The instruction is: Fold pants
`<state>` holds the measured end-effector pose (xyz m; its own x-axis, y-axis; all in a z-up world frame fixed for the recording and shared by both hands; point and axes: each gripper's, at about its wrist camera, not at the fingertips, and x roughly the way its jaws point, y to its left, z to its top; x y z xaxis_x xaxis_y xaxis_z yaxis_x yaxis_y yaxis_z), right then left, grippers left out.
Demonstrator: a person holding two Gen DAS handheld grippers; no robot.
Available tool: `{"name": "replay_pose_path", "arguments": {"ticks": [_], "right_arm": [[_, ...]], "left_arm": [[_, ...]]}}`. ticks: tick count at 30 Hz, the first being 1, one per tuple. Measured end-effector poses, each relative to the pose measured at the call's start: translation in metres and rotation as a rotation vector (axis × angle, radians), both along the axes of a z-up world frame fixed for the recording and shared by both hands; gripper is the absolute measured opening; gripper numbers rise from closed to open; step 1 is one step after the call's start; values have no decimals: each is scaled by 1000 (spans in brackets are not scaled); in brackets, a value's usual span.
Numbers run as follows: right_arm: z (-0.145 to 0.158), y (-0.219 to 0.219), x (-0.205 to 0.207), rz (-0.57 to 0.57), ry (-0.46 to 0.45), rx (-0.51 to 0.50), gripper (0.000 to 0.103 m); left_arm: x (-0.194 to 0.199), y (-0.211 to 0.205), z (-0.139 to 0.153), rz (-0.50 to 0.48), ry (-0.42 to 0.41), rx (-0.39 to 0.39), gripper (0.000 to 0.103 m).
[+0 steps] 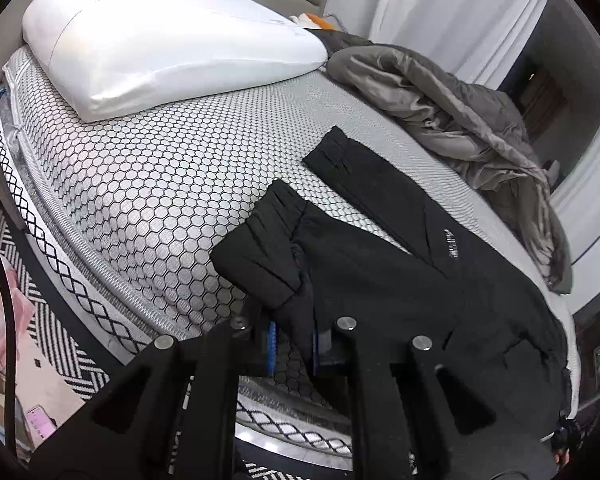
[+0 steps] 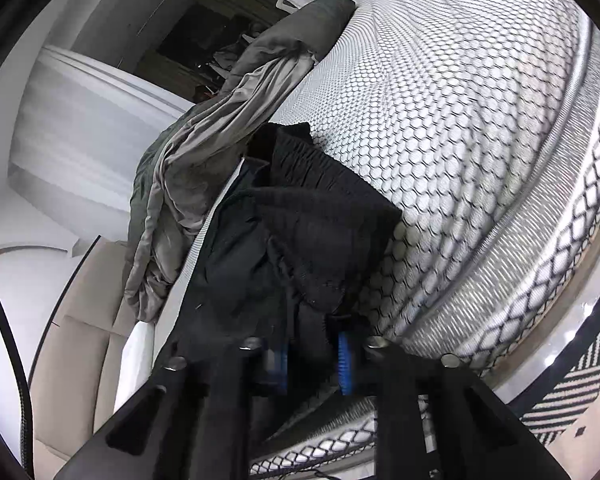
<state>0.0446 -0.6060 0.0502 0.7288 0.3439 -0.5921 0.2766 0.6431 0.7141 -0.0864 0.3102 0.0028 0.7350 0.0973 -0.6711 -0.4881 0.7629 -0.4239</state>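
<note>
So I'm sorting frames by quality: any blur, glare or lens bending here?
Left wrist view: sharp, strong fisheye curving the mattress edge, mild sheen on the pillow, black pants nearly detail-less. Right wrist view: tilted, mattress pattern smeared with motion blur, pants dark and soft.

Black pants (image 1: 380, 256) on honeycomb mattress, legs apart, near cuff lifted
</note>
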Motion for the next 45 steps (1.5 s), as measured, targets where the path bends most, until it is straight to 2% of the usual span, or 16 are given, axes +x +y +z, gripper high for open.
{"name": "replay_pose_path", "arguments": {"ticks": [3, 6, 14, 19, 24, 28, 31, 32, 33, 34, 35, 36, 37, 39, 42, 45], "right_arm": [[14, -2, -27, -28, -29, -37, 12], [25, 1, -32, -18, -46, -44, 12], [80, 20, 6, -26, -179, -116, 12], [113, 34, 61, -53, -219, -185, 12], [129, 45, 144, -65, -200, -214, 12], [129, 61, 221, -62, -155, -262, 12], [121, 67, 281, -51, -102, -305, 13], [116, 70, 300, -44, -82, -320, 14], [109, 73, 319, -30, -47, -333, 22], [101, 75, 338, -20, -2, -344, 36], [94, 77, 351, -24, 26, -355, 41], [89, 78, 358, -33, 43, -376, 45], [87, 82, 361, -44, 54, -410, 45], [84, 87, 353, -34, 36, -409, 48], [90, 98, 327, -8, -21, -414, 62], [95, 110, 296, 10, -63, -374, 74]], "left_arm": [[-8, 4, -2, -15, 0, -17, 9], [-7, 7, 1, -25, -2, -15, 9], [37, 14, 42, -52, -73, -16, 8], [87, 20, 72, -58, -88, -9, 8], [166, 29, 94, -65, -77, 16, 8], [245, 34, 96, -74, -45, 23, 8], [304, 38, 86, -72, 12, 31, 9], [326, 41, 80, -62, 44, 37, 12], [340, 41, 74, -56, 70, 45, 16], [354, 44, 69, -44, 100, 63, 31], [368, 47, 64, -23, 127, 86, 53], [373, 50, 60, -5, 141, 95, 60], [376, 53, 58, 11, 144, 91, 61], [374, 56, 59, 10, 135, 79, 64], [356, 53, 63, 1, 128, 110, 65], [328, 38, 64, -24, 96, 90, 65]]}}
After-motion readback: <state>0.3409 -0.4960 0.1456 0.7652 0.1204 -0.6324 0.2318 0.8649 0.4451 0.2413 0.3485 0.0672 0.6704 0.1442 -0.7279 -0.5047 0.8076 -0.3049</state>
